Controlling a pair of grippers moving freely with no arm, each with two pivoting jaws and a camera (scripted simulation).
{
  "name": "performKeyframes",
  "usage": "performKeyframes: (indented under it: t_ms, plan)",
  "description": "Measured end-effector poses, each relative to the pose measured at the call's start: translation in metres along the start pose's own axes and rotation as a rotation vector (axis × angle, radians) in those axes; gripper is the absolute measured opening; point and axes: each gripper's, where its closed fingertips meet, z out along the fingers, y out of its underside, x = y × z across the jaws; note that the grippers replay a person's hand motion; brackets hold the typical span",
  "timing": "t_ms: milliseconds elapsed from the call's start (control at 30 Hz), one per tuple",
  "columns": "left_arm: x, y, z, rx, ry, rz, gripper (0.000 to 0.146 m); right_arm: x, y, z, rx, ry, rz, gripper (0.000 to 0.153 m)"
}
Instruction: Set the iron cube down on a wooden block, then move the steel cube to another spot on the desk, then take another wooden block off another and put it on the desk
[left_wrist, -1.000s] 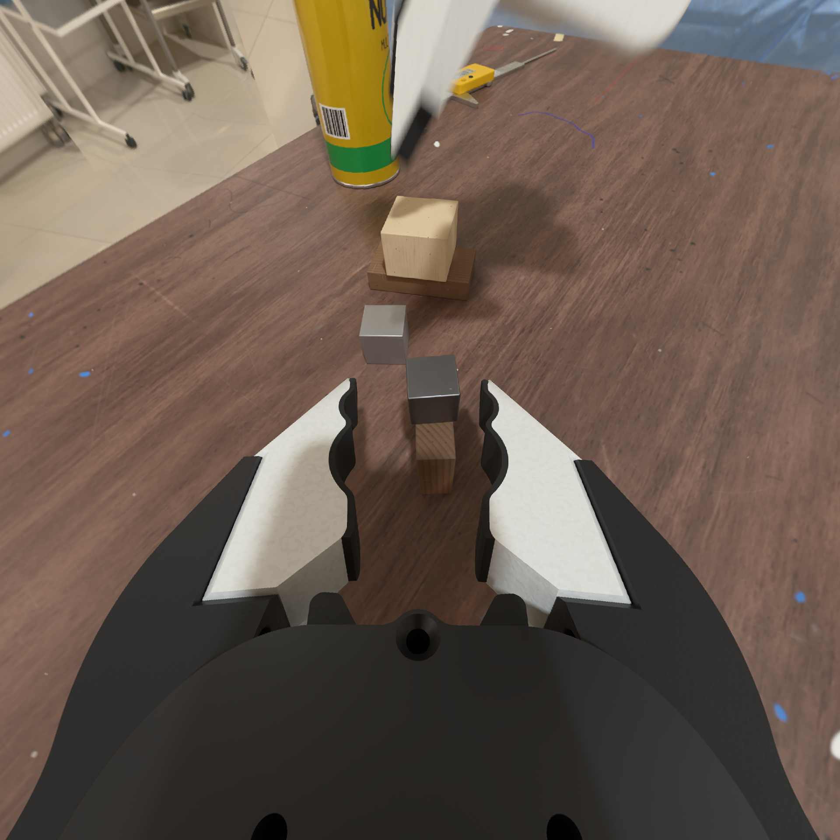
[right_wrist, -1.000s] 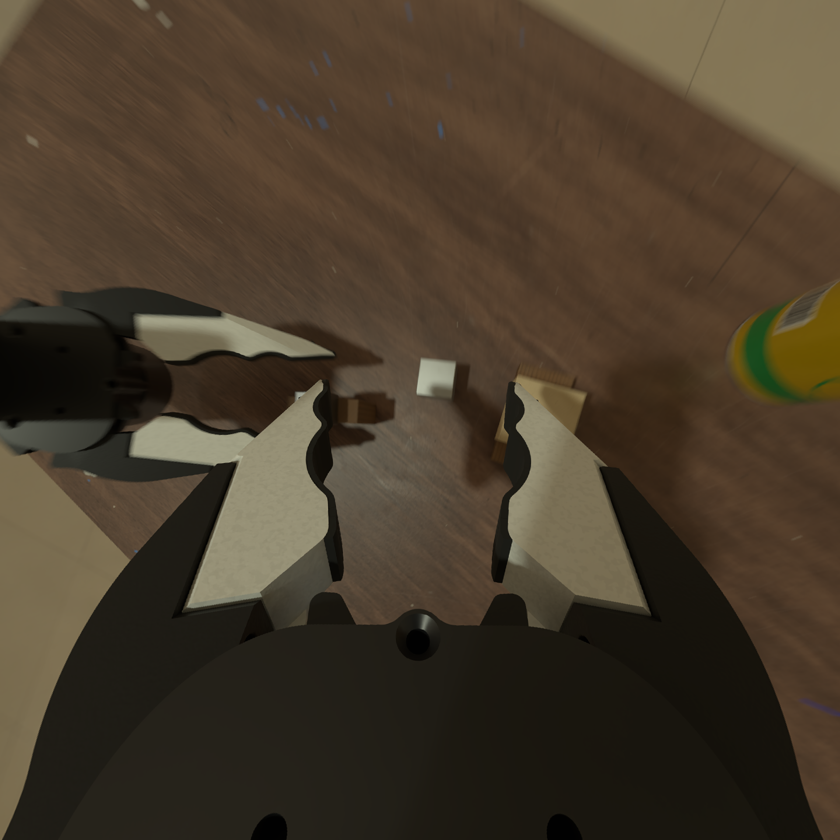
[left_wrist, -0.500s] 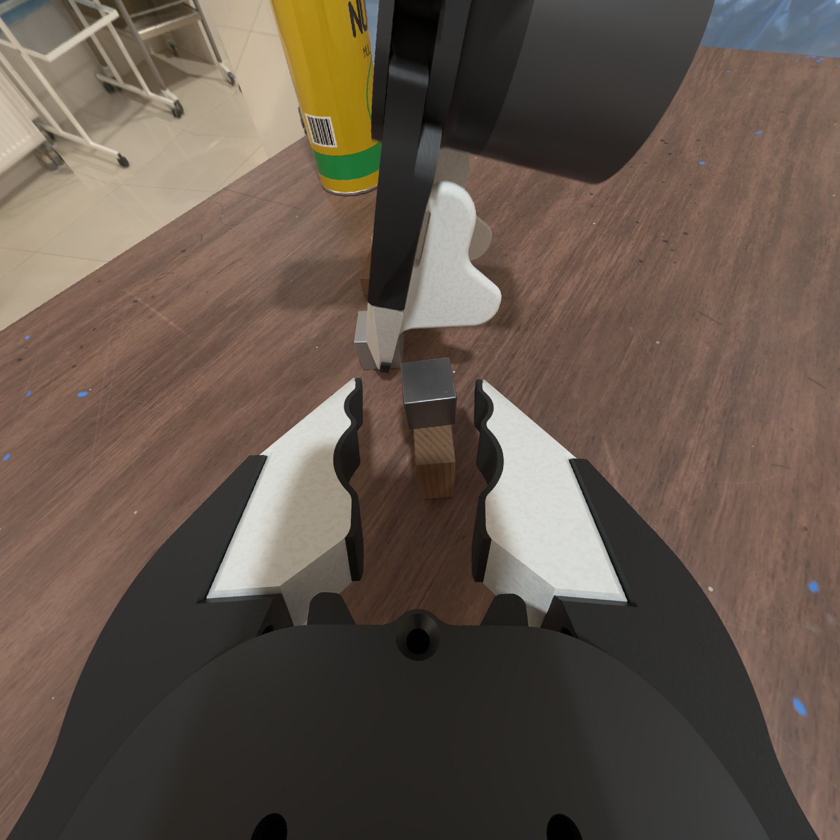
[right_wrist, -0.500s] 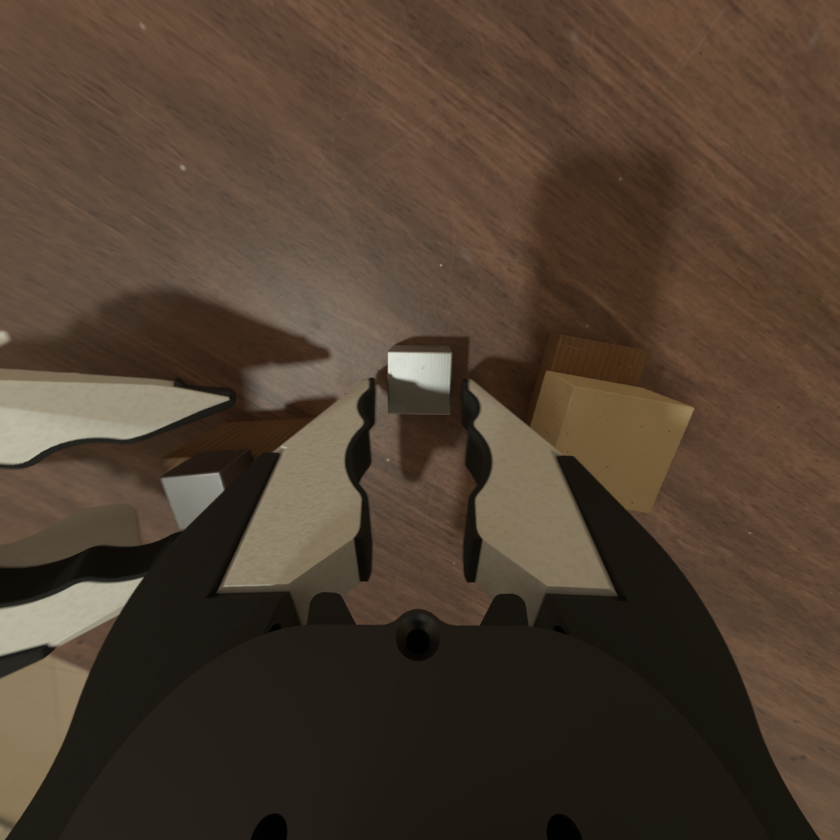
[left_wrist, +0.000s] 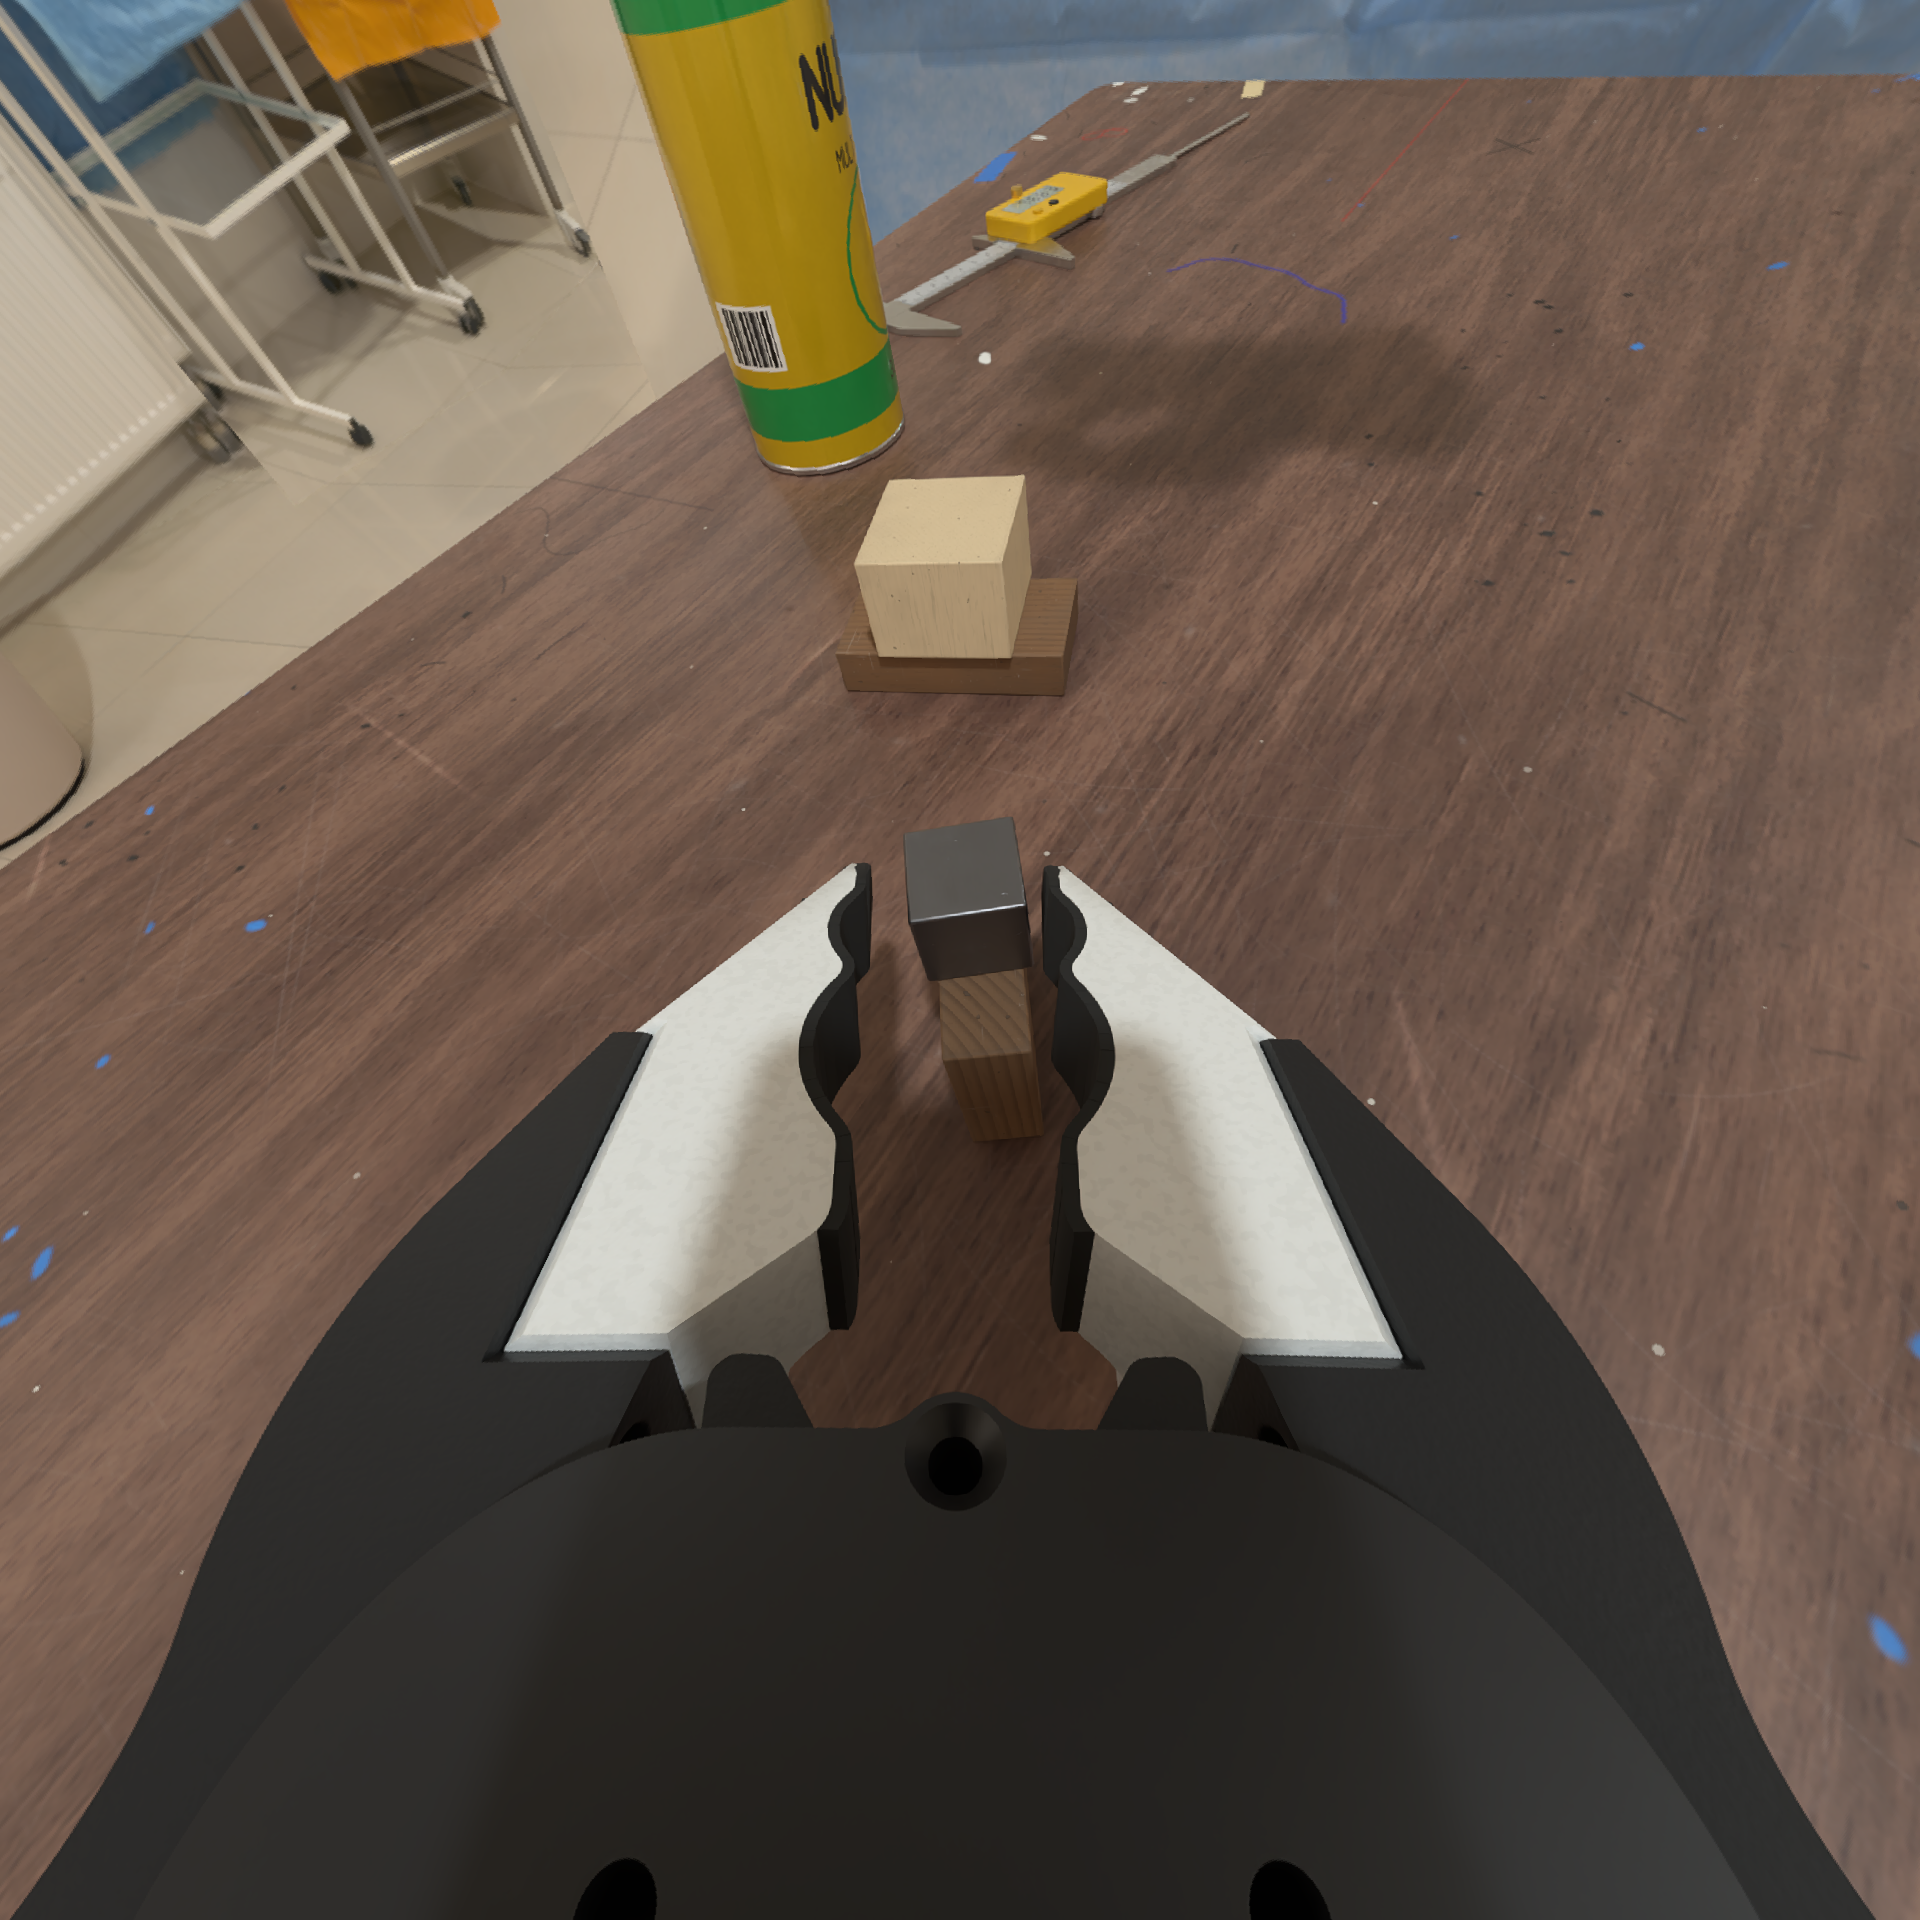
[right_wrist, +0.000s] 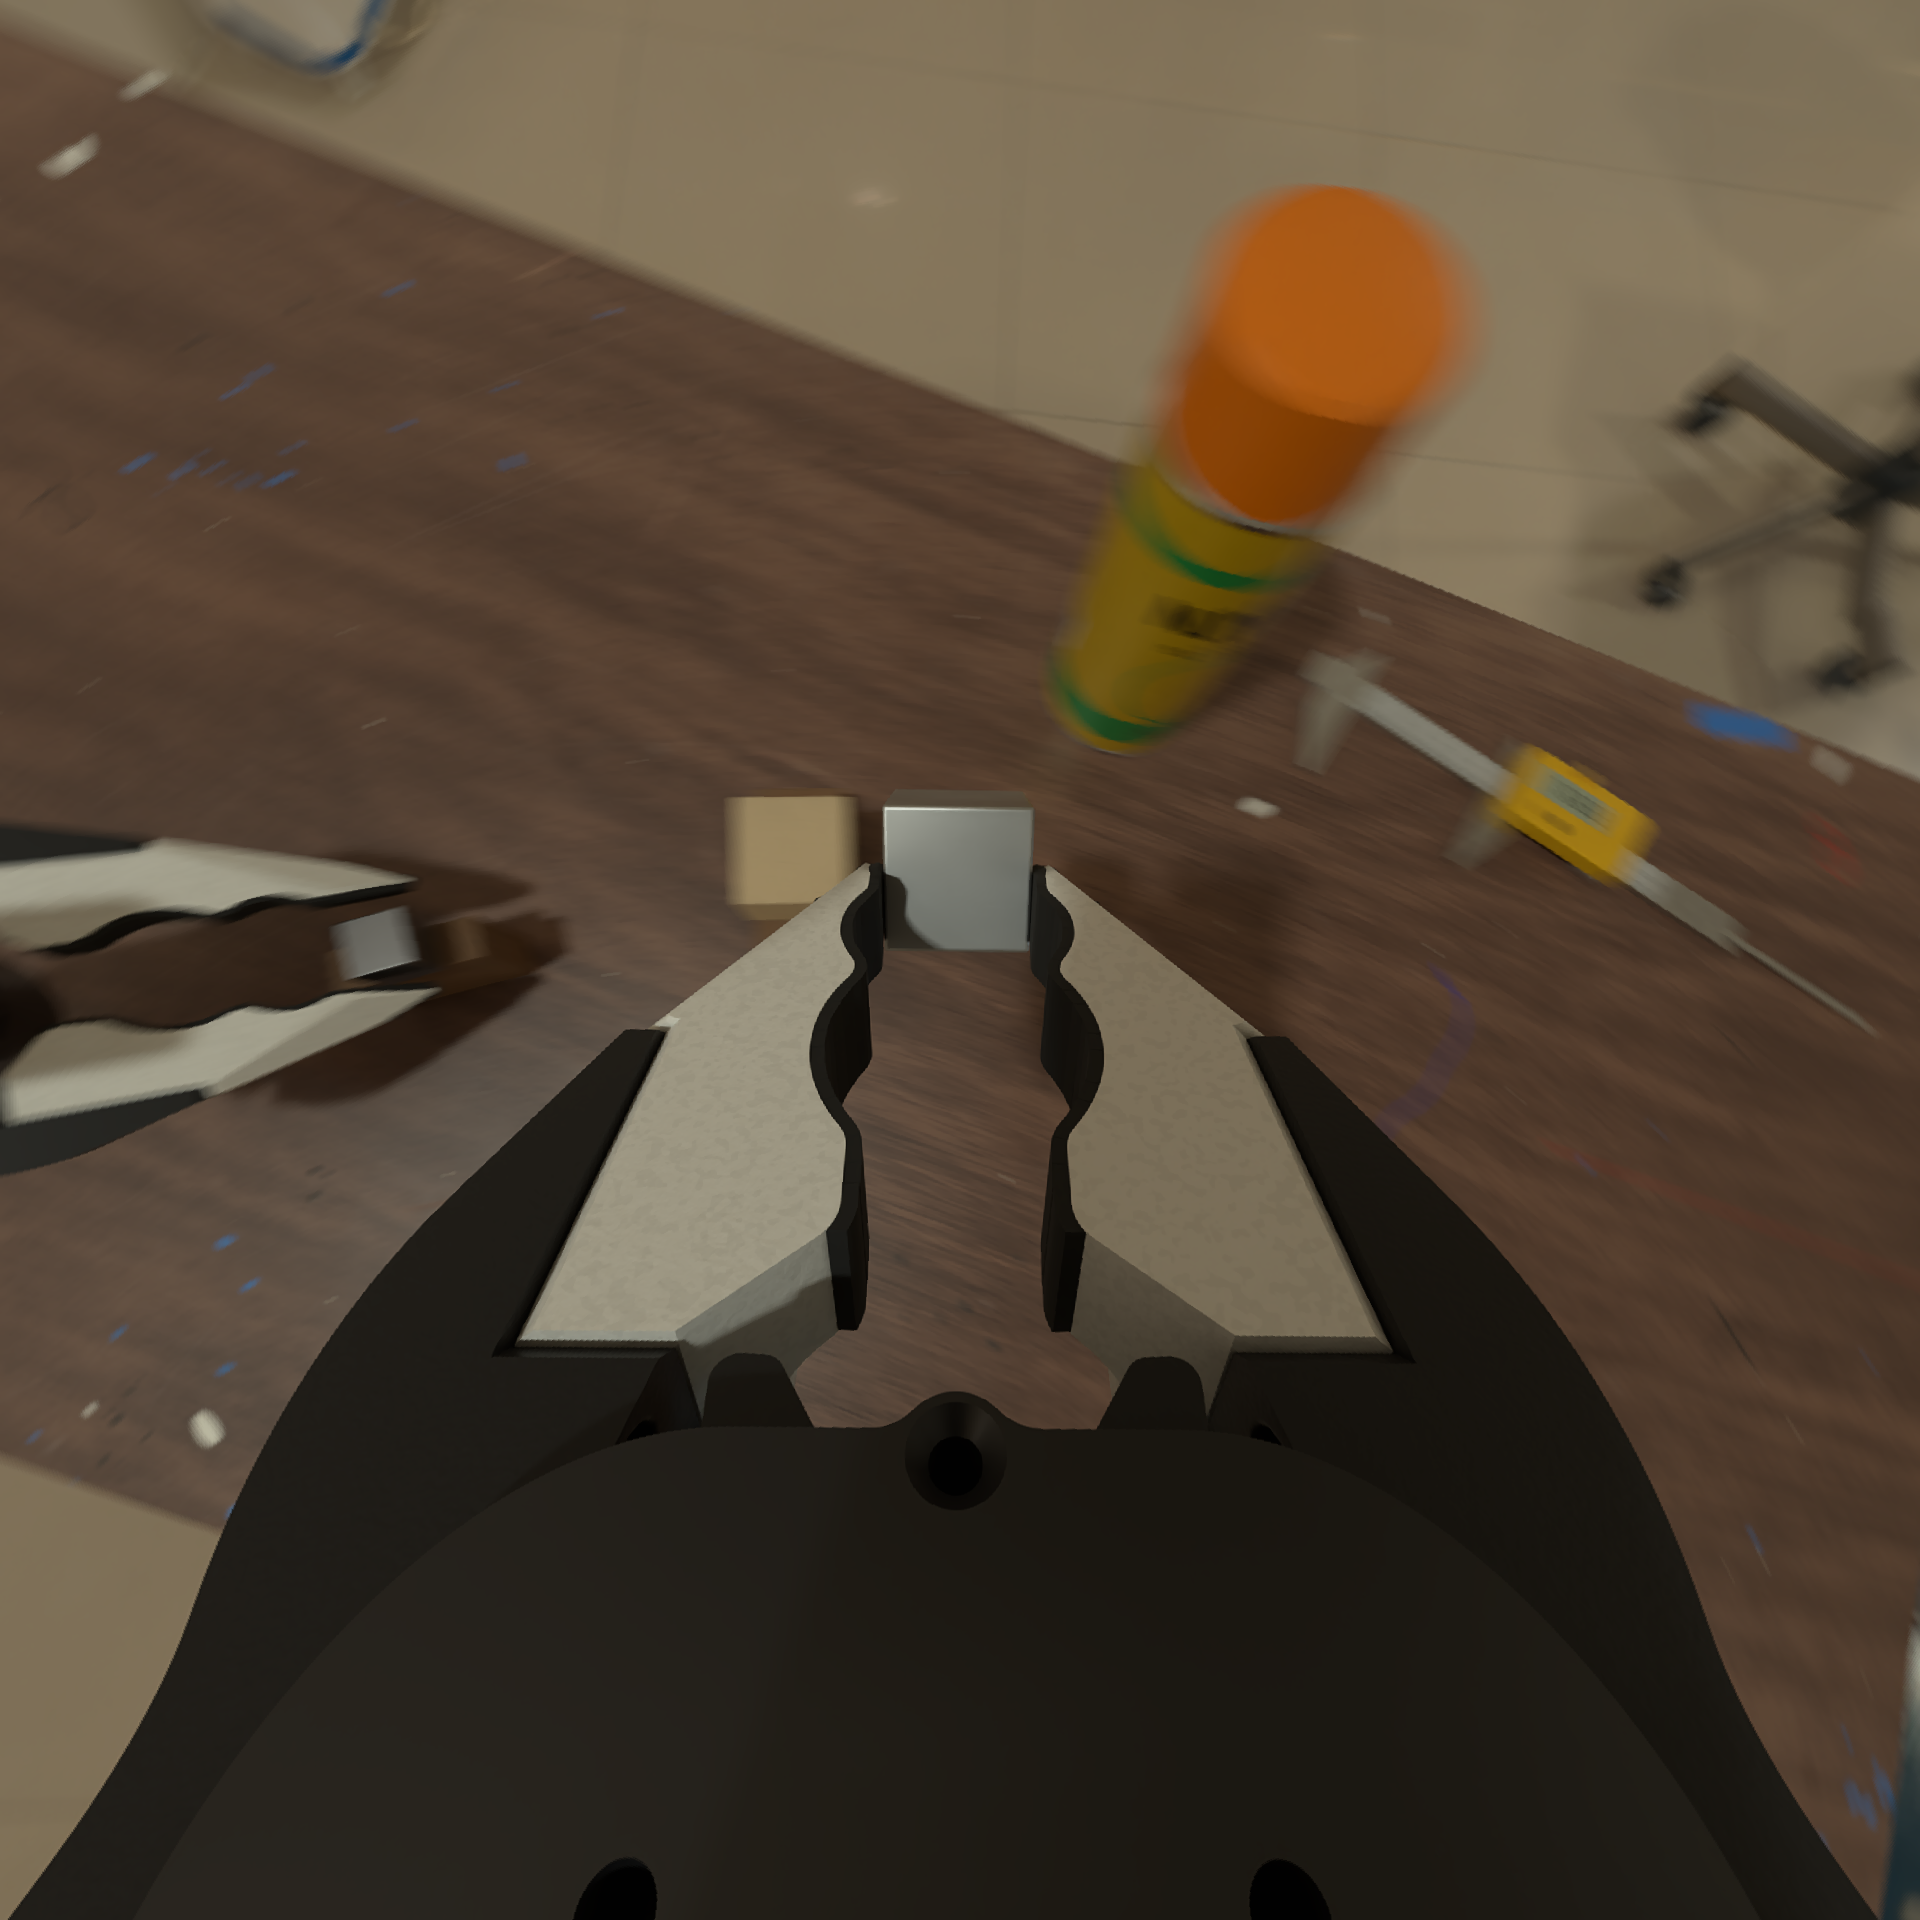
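Clamped in right tongs (right_wrist: 956, 883), steel cube (right_wrist: 958, 878) gleams pale silver.

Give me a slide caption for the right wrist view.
Right gripper carries a shiny metal cube high above the brown desk.

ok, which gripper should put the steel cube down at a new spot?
Right gripper: its fingers already clamp the light grey steel cube above the desk. Left gripper is open around the dark iron cube on the small wooden block.
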Motion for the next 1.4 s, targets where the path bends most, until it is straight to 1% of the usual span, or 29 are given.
performKeyframes:
  t_ms: [67,133,167,267,333,400,533,600,700,867,933,967,1000,1033,1100,1167,1267,1333,1367,1400]
  plan:
    - [0.000,0.000,0.000,0.000,0.001,-0.003,0.034,0.061,0.015,-0.022,0.004,0.102,0.118,0.027]
    - [0.000,0.000,0.000,-0.001,0.005,-0.007,0.034,0.110,0.049,-0.028,-0.083,0.187,0.222,0.027]
    - [0.000,0.000,0.000,-0.001,0.008,-0.008,0.034,0.125,0.068,-0.027,-0.144,0.195,0.239,0.027]
    - [0.000,0.000,0.000,-0.002,0.010,-0.009,0.033,0.148,0.131,-0.013,-0.364,0.135,0.248,0.027]
    - [0.001,0.000,0.000,-0.002,0.011,-0.007,0.033,0.161,0.169,-0.003,-0.509,0.143,0.225,0.027]
    - [0.001,0.000,0.000,-0.002,0.012,-0.006,0.033,0.168,0.194,0.009,-0.598,0.127,0.230,0.027]
    - [0.001,0.000,0.000,-0.002,0.012,-0.005,0.032,0.171,0.209,0.036,-0.620,0.057,0.285,0.027]
    - [0.001,0.000,0.000,-0.001,0.012,-0.002,0.032,0.168,0.217,0.045,-0.669,0.036,0.292,0.027]
    - [0.001,0.000,0.000,-0.001,0.010,0.002,0.031,0.164,0.226,0.056,-0.720,0.018,0.277,0.027]
    - [0.002,0.000,0.000,0.000,0.009,0.009,0.030,0.165,0.231,0.064,-0.740,0.015,0.325,0.027]
    - [0.002,0.000,0.000,0.001,0.006,0.014,0.030,0.166,0.231,0.065,-0.738,0.012,0.330,0.028]
    - [0.002,0.000,0.000,0.002,0.005,0.016,0.030,0.167,0.230,0.064,-0.734,0.013,0.329,0.045]
    - [0.002,0.000,0.000,0.002,0.004,0.018,0.029,0.169,0.228,0.059,-0.730,0.019,0.327,0.059]
    - [0.002,0.000,0.000,0.002,0.002,0.020,0.029,0.170,0.223,0.052,-0.721,0.036,0.323,0.065]
    - [0.002,0.000,0.000,0.003,0.001,0.021,0.029,0.173,0.202,0.030,-0.663,0.107,0.299,0.067]
    - [0.002,0.000,0.000,0.002,0.003,0.019,0.029,0.164,0.164,0.010,-0.527,0.145,0.253,0.067]
    - [0.003,0.000,0.000,0.002,0.005,0.017,0.029,0.117,0.092,-0.003,-0.247,0.064,0.185,0.069]
    - [0.003,0.000,0.000,0.002,0.003,0.019,0.029,0.073,0.048,0.001,-0.091,-0.021,0.188,0.074]
    - [0.003,0.000,0.000,0.003,0.001,0.022,0.029,0.047,0.033,0.007,-0.041,-0.092,0.182,0.075]
    - [0.003,0.000,0.000,0.003,0.000,0.024,0.029,0.021,0.024,0.016,-0.022,-0.163,0.171,0.077]
